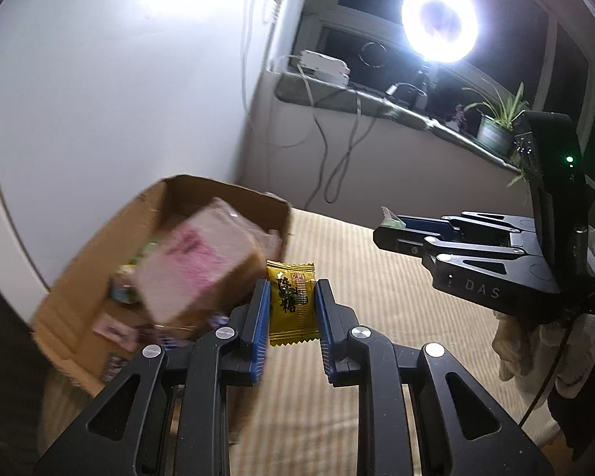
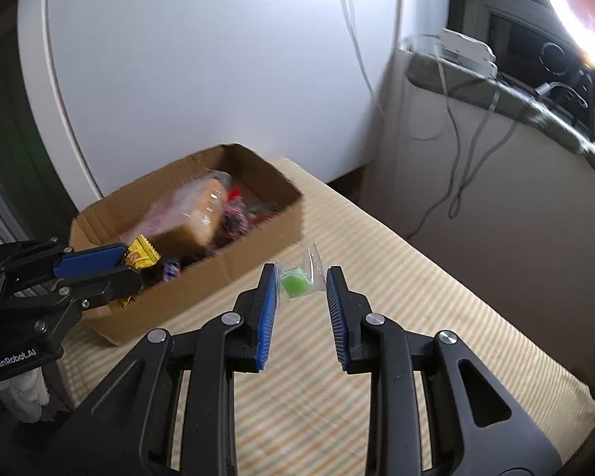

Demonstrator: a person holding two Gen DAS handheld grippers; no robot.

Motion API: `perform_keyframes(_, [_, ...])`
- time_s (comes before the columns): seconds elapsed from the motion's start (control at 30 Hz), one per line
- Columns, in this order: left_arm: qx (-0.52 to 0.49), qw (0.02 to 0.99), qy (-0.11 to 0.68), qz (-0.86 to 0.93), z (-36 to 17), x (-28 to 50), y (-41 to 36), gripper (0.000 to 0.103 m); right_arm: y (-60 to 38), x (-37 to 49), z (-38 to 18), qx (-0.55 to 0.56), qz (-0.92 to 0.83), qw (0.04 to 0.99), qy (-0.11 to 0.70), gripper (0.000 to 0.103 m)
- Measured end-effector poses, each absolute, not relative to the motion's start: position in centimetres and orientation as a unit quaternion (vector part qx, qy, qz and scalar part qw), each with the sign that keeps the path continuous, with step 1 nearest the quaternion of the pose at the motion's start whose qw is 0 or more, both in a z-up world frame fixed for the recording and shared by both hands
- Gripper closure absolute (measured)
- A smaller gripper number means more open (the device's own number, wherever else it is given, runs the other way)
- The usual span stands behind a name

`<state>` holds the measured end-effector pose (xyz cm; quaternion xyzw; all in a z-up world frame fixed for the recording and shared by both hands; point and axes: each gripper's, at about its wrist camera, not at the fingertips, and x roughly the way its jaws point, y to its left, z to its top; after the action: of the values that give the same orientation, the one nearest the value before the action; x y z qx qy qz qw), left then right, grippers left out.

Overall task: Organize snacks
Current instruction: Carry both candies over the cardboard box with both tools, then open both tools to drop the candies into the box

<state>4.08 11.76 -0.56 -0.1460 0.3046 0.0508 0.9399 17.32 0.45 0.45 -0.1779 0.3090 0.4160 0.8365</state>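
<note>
Left gripper [image 1: 290,305] clamped on yellow candy [image 1: 291,303] beside box [image 2: 258,230]; right gripper [image 2: 301,289] pinching green candy [image 2: 295,282] over desk's middle. Light, crinkly, slippery wrappers (best gripped mid-body).

Our left gripper [image 1: 291,309] sits low in frame, pads pinching inward; our right gripper [image 2: 301,297] likewise, narrowly parted.

Bread bag [image 1: 202,261] in cardboard box [image 1: 99,261] motion-blurred; snacks beneath mostly hidden.
</note>
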Motion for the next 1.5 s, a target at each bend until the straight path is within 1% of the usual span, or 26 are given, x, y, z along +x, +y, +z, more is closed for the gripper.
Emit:
perform_keyframes(0.53, [-0.166, 0.932, 0.301, 0.113, -1.6, 1.2, 17.6, 0.082, 8.8, 14.5, 0.4, -0.203, 0.472, 0.804, 0.301, 0.077])
perform_keyframes(0.73, [-0.169, 0.930, 0.305, 0.116, -2.0, 1.2, 18.1, 0.082, 10.5, 13.8, -0.6, -0.207, 0.487, 0.791, 0.307, 0.077])
perform_keyframes(1.13, [-0.171, 0.929, 0.304, 0.124, -2.1, 0.7, 18.5, 0.081, 11.3, 13.0, -0.4, -0.206, 0.498, 0.784, 0.308, 0.076])
perform_keyframes(1.17, [-0.170, 0.929, 0.304, 0.125, -2.1, 0.7, 18.4, 0.081, 11.3, 12.9, -0.4, -0.206, 0.499, 0.784, 0.307, 0.073])
perform_keyframes(1.27, [-0.168, 0.930, 0.302, 0.127, -2.0, 0.6, 18.3, 0.080, 11.1, 12.8, -0.2, -0.205, 0.498, 0.785, 0.305, 0.072])
perform_keyframes(1.33, [-0.166, 0.931, 0.301, 0.127, -1.8, 0.5, 18.2, 0.080, 11.0, 12.8, -0.1, -0.204, 0.496, 0.787, 0.305, 0.068])
perform_keyframes(1.4, [-0.162, 0.932, 0.299, 0.128, -1.6, 0.3, 17.9, 0.080, 10.7, 12.7, 0.1, -0.202, 0.496, 0.789, 0.301, 0.058])
perform_keyframes(1.43, [-0.161, 0.932, 0.298, 0.128, -1.5, 0.3, 17.8, 0.079, 10.6, 12.7, 0.3, -0.201, 0.495, 0.791, 0.300, 0.057])
perform_keyframes(1.47, [-0.160, 0.932, 0.298, 0.129, -1.4, 0.1, 17.7, 0.074, 10.4, 12.6, 0.4, -0.199, 0.494, 0.792, 0.298, 0.057])
perform_keyframes(1.5, [-0.159, 0.933, 0.297, 0.129, -1.3, 0.0, 17.5, 0.073, 10.2, 12.6, 0.6, -0.197, 0.494, 0.793, 0.297, 0.056])
